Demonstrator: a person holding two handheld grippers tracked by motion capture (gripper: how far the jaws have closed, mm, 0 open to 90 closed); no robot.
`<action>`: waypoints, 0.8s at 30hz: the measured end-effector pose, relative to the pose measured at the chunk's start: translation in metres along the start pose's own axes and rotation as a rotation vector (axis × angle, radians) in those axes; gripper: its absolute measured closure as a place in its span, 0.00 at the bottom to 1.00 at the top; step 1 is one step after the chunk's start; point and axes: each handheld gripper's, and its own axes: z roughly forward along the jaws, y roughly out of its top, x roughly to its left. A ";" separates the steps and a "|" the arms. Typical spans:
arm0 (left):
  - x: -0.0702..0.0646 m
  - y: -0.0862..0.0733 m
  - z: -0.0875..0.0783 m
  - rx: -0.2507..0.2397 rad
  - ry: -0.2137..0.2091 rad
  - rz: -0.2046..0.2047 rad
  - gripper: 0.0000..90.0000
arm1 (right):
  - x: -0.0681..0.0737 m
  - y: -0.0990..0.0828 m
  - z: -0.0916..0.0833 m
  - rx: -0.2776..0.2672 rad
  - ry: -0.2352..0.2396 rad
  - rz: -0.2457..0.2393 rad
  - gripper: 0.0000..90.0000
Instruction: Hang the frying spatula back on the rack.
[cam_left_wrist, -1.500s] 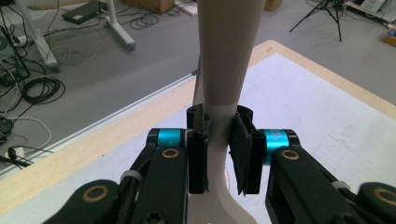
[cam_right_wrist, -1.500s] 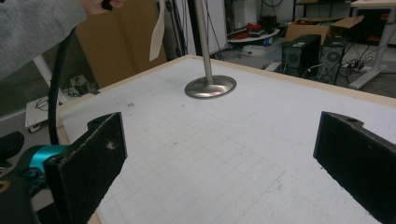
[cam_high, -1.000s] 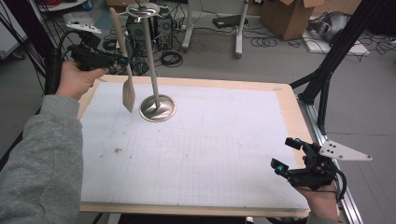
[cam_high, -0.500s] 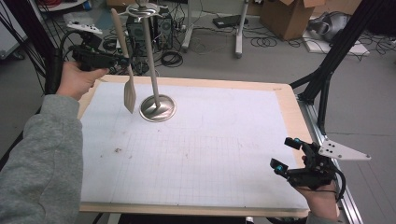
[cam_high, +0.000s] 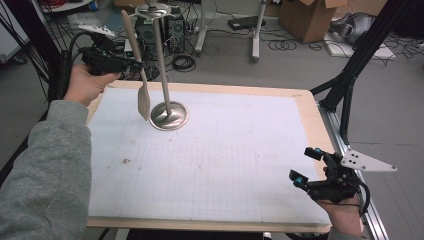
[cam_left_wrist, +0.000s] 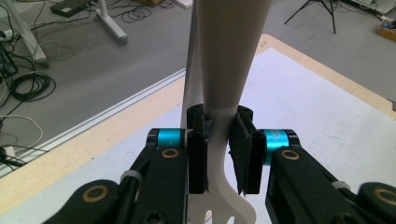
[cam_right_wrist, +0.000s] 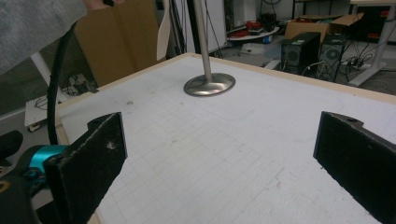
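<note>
**Left gripper held a fork beside the stand**

The left gripper (cam_high: 131, 63) was clamped on the neck of a pale fork (cam_high: 143, 97), which hung upright, tines down, above the table's (cam_high: 305, 105) far left corner. It sat just beside a metal stand (cam_high: 169, 116). Whether they touched could not be told. The right gripper (cam_high: 311, 167) rested at the near right edge, jaws wide apart, holding nothing.

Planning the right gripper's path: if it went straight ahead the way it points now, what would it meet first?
Probably the metal stand: it sits ahead between the open jaws of the right gripper, with bare mat before it. Depth is uncertain, so it might skim past.
</note>
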 end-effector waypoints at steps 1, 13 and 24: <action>0.000 0.000 0.000 0.000 0.000 0.000 0.86 | 0.000 0.000 -0.001 0.001 0.000 0.003 0.02; -0.001 -0.001 0.004 0.023 0.004 -0.003 0.86 | 0.001 0.000 0.001 0.006 0.002 0.001 0.02; -0.003 0.001 0.007 0.042 0.012 0.000 0.86 | 0.000 0.000 0.001 0.007 0.002 0.001 0.02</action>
